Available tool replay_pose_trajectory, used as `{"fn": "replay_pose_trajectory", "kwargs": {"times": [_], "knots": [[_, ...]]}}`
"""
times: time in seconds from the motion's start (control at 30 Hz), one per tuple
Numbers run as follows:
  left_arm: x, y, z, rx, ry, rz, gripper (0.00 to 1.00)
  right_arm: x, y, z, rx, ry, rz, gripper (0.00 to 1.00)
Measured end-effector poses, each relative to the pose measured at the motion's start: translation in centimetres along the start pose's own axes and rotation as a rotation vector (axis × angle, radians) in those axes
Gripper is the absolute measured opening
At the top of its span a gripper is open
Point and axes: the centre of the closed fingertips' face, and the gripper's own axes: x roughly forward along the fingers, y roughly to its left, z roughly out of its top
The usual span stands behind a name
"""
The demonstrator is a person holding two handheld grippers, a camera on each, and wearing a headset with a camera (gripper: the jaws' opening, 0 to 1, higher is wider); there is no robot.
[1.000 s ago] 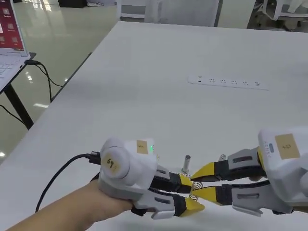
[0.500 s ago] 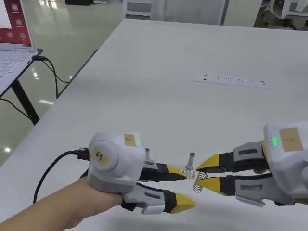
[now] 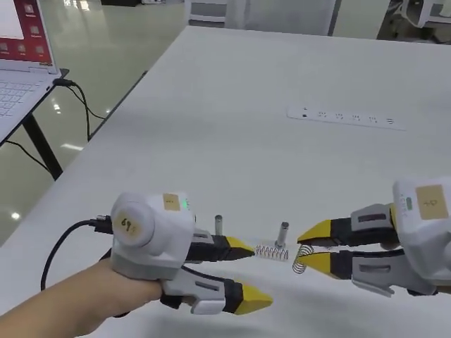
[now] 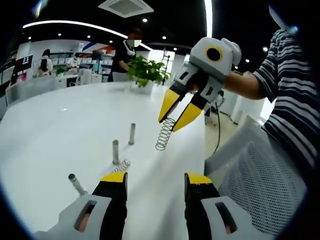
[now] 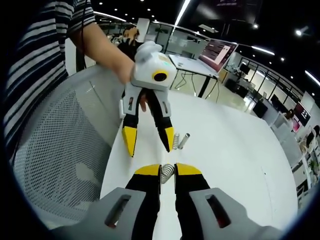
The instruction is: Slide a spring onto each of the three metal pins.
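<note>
Three short metal pins stand on the white table; the head view shows two, one between the grippers and one behind the left gripper. All three pins line up in the left gripper view. A loose spring lies flat on the table beside the middle pin, just off the upper jaw tip of my left gripper, which is open with nothing in it. My right gripper faces it from the right, shut on a second spring that hangs from its tips.
A white power strip lies farther back on the table. A laptop sits on a side stand at the left, past the table edge. A black cable trails from the left gripper. A mesh chair is close behind.
The two grippers, tips together a second ago, have drawn apart. My left gripper has opened and pulled back left, leaving a spring lying by the pin. The right still holds its spring.
</note>
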Motion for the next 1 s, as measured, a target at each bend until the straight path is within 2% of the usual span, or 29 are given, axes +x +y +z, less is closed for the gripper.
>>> {"fn": "replay_pose_trajectory", "kwargs": {"times": [0.1, 0.13, 0.27, 0.33, 0.47, 0.7, 0.93, 1.0], "knots": [[-0.7, 0.6, -0.2, -0.021, -0.001, 0.023, 0.43, -0.1, -0.1, -0.2, 0.007, 0.002, -0.007, 0.07], [-1.1, 1.1, -0.3, -0.010, 0.005, 0.050, 0.45, -0.2, -0.2, -0.3, 0.008, 0.003, -0.011, 0.07], [-2.3, 2.3, -0.4, -0.024, -0.012, 0.096, 0.55, -0.2, -0.2, -0.6, 0.015, 0.008, -0.020, 0.07], [-2.7, 2.6, -0.5, -0.028, -0.012, 0.106, 0.56, -0.3, -0.3, -0.6, 0.011, 0.011, -0.026, 0.07], [-3.7, 3.1, -1.3, -0.029, 0.015, 0.129, 0.66, -0.5, -0.6, -0.8, 0.021, 0.010, -0.045, 0.07], [-5.3, 4.5, -1.7, -0.052, 0.007, 0.179, 0.77, -0.9, -1.1, -1.3, 0.036, 0.018, -0.072, 0.07], [-6.0, 5.0, -2.0, -0.049, 0.009, 0.213, 0.97, -1.2, -1.6, -1.9, 0.050, 0.028, -0.097, 0.07], [-6.3, 5.2, -2.2, -0.040, 0.019, 0.224, 0.98, -1.4, -1.9, -2.1, 0.056, 0.030, -0.110, 0.07]]}}
